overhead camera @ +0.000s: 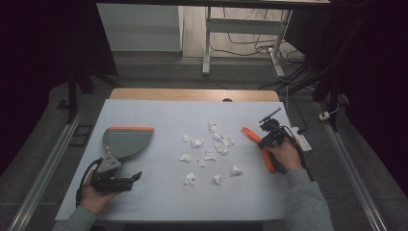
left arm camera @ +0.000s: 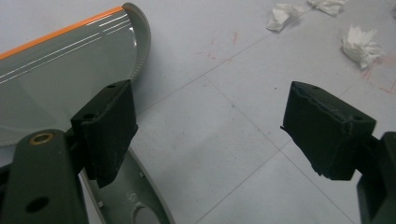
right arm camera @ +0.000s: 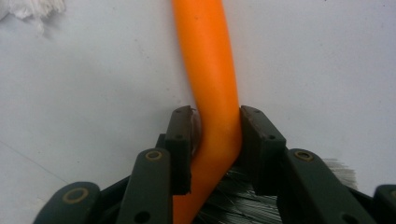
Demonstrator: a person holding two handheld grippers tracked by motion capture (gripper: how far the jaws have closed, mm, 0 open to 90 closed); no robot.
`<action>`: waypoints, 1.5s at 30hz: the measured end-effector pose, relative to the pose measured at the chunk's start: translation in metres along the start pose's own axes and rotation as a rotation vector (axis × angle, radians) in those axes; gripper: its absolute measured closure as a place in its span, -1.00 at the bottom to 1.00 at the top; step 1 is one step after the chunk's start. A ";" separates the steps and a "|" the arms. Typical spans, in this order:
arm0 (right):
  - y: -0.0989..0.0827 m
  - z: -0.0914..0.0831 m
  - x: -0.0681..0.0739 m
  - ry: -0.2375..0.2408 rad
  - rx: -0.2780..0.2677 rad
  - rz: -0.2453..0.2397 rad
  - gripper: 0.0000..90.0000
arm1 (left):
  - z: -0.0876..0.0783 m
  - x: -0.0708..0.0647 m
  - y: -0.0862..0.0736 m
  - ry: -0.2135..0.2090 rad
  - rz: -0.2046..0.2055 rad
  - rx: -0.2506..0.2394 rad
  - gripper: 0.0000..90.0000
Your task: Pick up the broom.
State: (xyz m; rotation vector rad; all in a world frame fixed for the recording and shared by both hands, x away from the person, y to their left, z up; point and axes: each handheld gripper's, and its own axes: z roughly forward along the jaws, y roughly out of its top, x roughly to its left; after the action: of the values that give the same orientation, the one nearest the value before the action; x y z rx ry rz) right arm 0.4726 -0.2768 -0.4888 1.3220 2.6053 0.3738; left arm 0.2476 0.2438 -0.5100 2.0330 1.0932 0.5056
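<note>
right gripper point(right arm camera: 217, 149) is clamped on the orange brush handle point(right arm camera: 210, 84) mid-right of the high view, left gripper point(left arm camera: 210, 135) gapes wide beside the dustpan point(overhead camera: 126, 141), paper scraps point(overhead camera: 209, 154) in between

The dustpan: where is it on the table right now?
In the high view the dustpan lies at the table's left, just ahead of the left gripper, well left of the scattered paper scraps.

No readable text or label anywhere (faint red marks on the table point(left arm camera: 224, 51) seem mere scribbles).
</note>
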 end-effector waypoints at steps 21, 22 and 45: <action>-0.013 -0.062 0.004 0.116 -0.270 0.044 0.56 | 0.002 0.000 0.001 0.001 -0.004 -0.005 -0.59; -0.014 -0.071 0.010 0.129 -0.311 0.049 0.56 | 0.002 -0.001 0.002 -0.001 -0.007 -0.007 -0.59; -0.002 -0.083 0.083 0.386 -0.726 0.273 0.56 | 0.025 -0.061 0.067 -0.119 0.112 -0.069 -0.59</action>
State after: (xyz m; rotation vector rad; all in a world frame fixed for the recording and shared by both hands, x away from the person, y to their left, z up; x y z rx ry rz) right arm 0.3987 -0.2216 -0.4159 1.3997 2.1551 1.5710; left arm 0.2655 0.1589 -0.4737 2.0442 0.8831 0.4655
